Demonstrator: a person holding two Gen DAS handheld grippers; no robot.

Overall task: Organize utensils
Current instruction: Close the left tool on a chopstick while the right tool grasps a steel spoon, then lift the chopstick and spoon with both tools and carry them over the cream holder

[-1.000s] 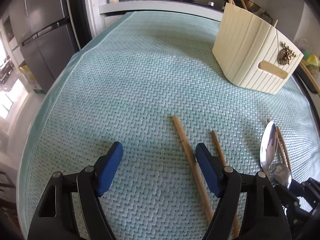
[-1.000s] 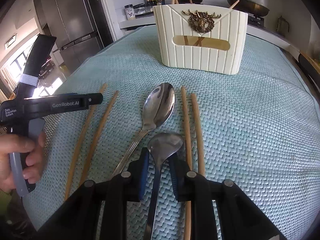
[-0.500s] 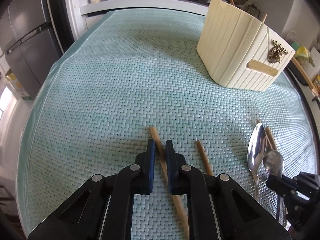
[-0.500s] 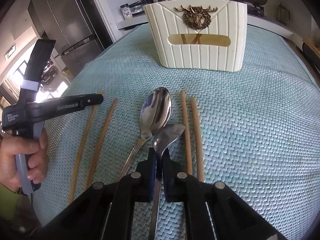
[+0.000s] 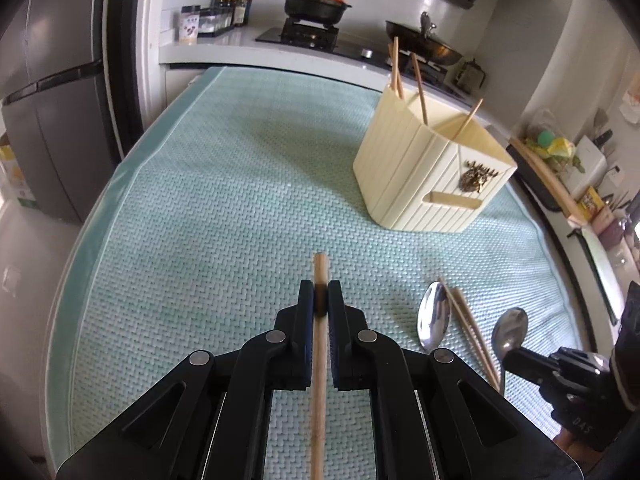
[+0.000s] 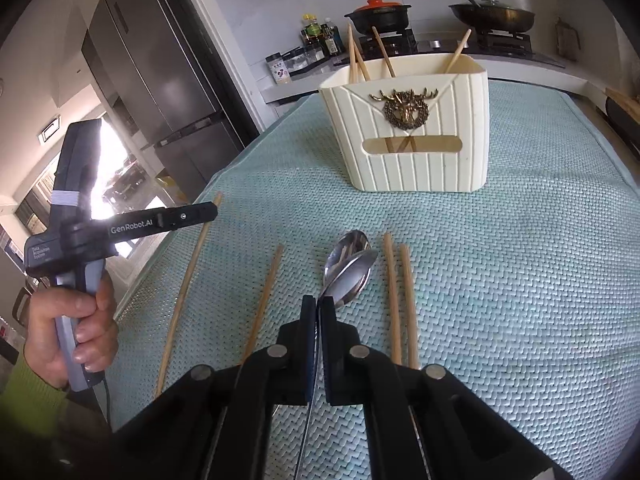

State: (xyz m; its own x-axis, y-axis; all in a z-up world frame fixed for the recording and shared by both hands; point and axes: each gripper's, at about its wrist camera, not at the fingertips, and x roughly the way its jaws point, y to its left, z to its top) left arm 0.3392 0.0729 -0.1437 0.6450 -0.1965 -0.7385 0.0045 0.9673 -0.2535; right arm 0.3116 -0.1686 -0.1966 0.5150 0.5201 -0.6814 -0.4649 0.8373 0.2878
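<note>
My left gripper (image 5: 320,300) is shut on a wooden chopstick (image 5: 319,272) and holds it above the green mat; it also shows in the right wrist view (image 6: 208,210). My right gripper (image 6: 319,308) is shut on the handle of a metal spoon (image 6: 354,276), lifted over a second spoon (image 6: 346,242) lying on the mat. The held spoon also shows in the left wrist view (image 5: 510,330). The cream utensil holder (image 6: 412,128) with a brass deer emblem stands ahead and holds several chopsticks. Loose chopsticks lie on the mat: one (image 6: 264,300) left of the spoons, two (image 6: 400,300) right.
The woven green mat (image 5: 220,200) covers the table. A grey fridge (image 5: 48,92) stands at the left. Behind the table is a counter with a stove, a black pot (image 5: 316,2), a wok (image 5: 424,44) and spice bottles. A wooden board (image 5: 544,176) lies at the right.
My left gripper closed on a chopstick and lifted it off the mat. My right gripper closed on the smaller spoon's handle and raised it.
</note>
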